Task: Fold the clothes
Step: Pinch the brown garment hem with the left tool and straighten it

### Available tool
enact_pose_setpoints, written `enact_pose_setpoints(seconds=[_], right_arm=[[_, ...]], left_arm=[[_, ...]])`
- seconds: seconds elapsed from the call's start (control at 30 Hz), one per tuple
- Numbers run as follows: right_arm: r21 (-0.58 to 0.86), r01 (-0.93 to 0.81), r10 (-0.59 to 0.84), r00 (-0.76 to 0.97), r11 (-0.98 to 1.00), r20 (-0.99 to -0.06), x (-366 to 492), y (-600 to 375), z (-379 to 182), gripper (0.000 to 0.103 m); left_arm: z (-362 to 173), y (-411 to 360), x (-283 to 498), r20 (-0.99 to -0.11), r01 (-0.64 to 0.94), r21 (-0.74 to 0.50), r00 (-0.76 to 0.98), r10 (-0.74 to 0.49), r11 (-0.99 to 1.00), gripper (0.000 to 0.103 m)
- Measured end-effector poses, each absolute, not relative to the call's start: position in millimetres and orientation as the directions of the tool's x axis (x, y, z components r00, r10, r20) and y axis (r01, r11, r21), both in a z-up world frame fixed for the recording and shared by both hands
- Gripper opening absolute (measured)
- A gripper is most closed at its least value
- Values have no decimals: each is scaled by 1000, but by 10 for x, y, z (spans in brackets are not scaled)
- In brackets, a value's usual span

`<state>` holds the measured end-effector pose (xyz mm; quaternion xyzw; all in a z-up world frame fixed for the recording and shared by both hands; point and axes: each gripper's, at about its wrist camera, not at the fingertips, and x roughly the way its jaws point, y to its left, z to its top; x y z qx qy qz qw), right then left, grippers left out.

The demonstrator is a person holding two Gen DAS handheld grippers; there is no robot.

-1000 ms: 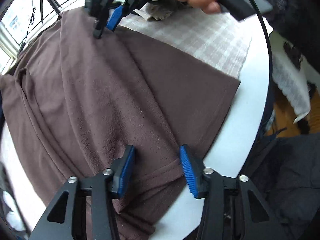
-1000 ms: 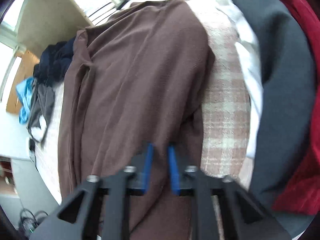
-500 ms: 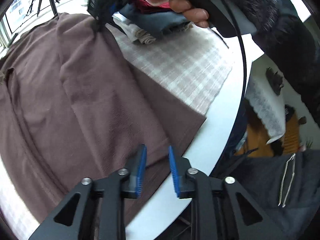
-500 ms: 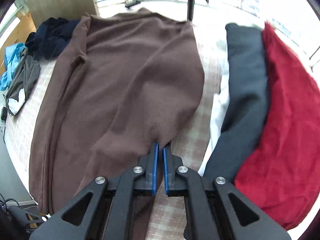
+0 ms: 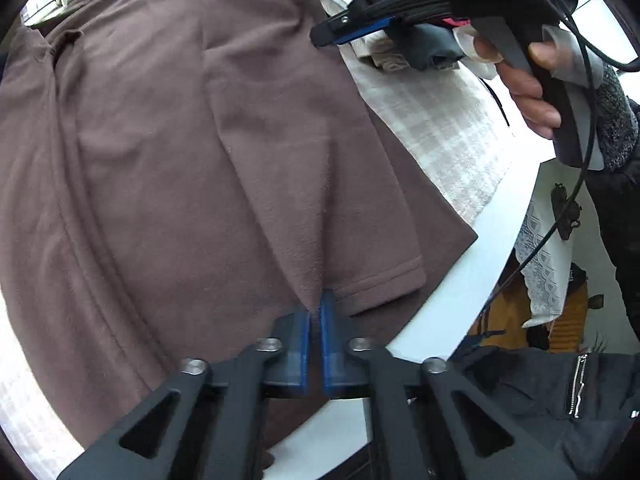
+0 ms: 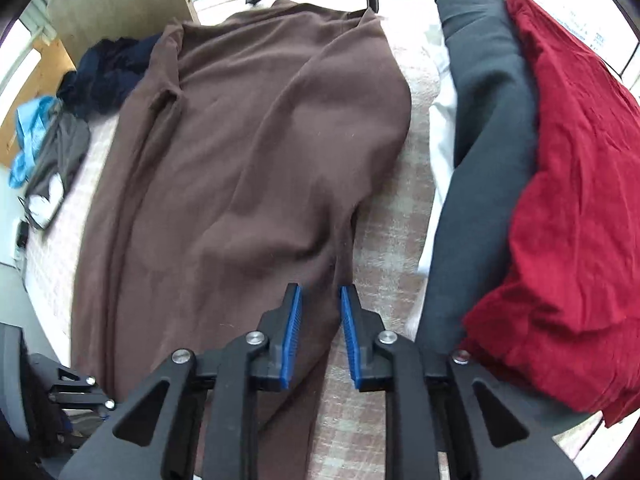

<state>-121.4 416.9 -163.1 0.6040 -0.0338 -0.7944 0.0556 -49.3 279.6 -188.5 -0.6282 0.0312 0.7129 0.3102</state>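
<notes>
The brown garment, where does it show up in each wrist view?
Left wrist: brown garment fills the left and centre, its hem at the bottom.
Right wrist: it runs down the centre-left.
Shared landmark: the plaid cloth beside its right edge.

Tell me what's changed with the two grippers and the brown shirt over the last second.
The left gripper has just closed, pinching a fold of the brown shirt by its sleeve hem. The right gripper has just been opening, letting go of the fabric it pinched; cloth lies between its pads unpressed. The shirt stays spread on the table, folded clothes beside it.
</notes>
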Motion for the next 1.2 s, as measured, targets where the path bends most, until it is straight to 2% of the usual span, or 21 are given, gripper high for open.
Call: enact_pose_setpoints(seconds=[0.1, 0.27, 0.37, 0.43, 0.5, 0.67, 0.8, 0.93, 1.0, 1.07, 1.1, 1.17, 1.2], right_arm=[[71, 84, -89, -237, -994, -967, -1189, 4065, -1662, 20], [13, 99, -37, -242, -995, -970, -1191, 4030, -1576, 20], [28, 77, -50, -307, -997, -950, -1310, 4054, -1408, 21], [57, 106, -87, -308, -993, -947, -1419, 4006, -1399, 21], [60, 113, -88, -259, -992, -962, -1541, 3954, -1527, 21], [5, 138, -33, -201, -990, -979, -1694, 3910, -1798, 21], [26, 123, -54, -232, -992, -971, -1622, 3990, -1635, 22], [71, 86, -90, -247, -994, -965, -1497, 4140, -1524, 37], [82, 79, -98, -231, -993, -968, -1486, 4187, -1585, 36], [70, 80, -86, -227, -994, -970, -1502, 4246, -1657, 36], [70, 76, -86, -226, -995, -970, -1517, 4259, -1684, 36], [79, 72, -94, -230, -994, -969, -1541, 4278, -1720, 36], [86, 75, -101, -236, -993, -966, -1549, 4285, -1729, 36]], left_arm=[[-1717, 2719, -374, -900, -489, -363, -37, 434, -794, 3], [-1795, 2639, -264, -926, -482, -297, -64, 372, -824, 5], [-1920, 2611, -327, -930, -433, -309, -47, 364, -847, 9], [-1903, 2663, -324, -920, -449, -329, -45, 389, -831, 18], [-1902, 2731, -315, -916, -462, -336, -42, 398, -821, 18], [-1825, 2781, -293, -941, -459, -238, -109, 320, -856, 18], [-1514, 2833, -179, -937, -471, -163, -201, 286, -867, 26], [-1425, 3135, -61, -920, -562, -192, -184, 347, -805, 40], [-1531, 3319, -26, -925, -611, -198, -142, 352, -767, 40], [-1699, 3466, -34, -943, -639, -155, -130, 305, -753, 40], [-1750, 3484, -60, -946, -635, -152, -128, 297, -758, 36], [-1828, 3498, -113, -948, -623, -160, -118, 294, -765, 20], [-1810, 3454, -143, -942, -611, -199, -97, 322, -766, 4]])
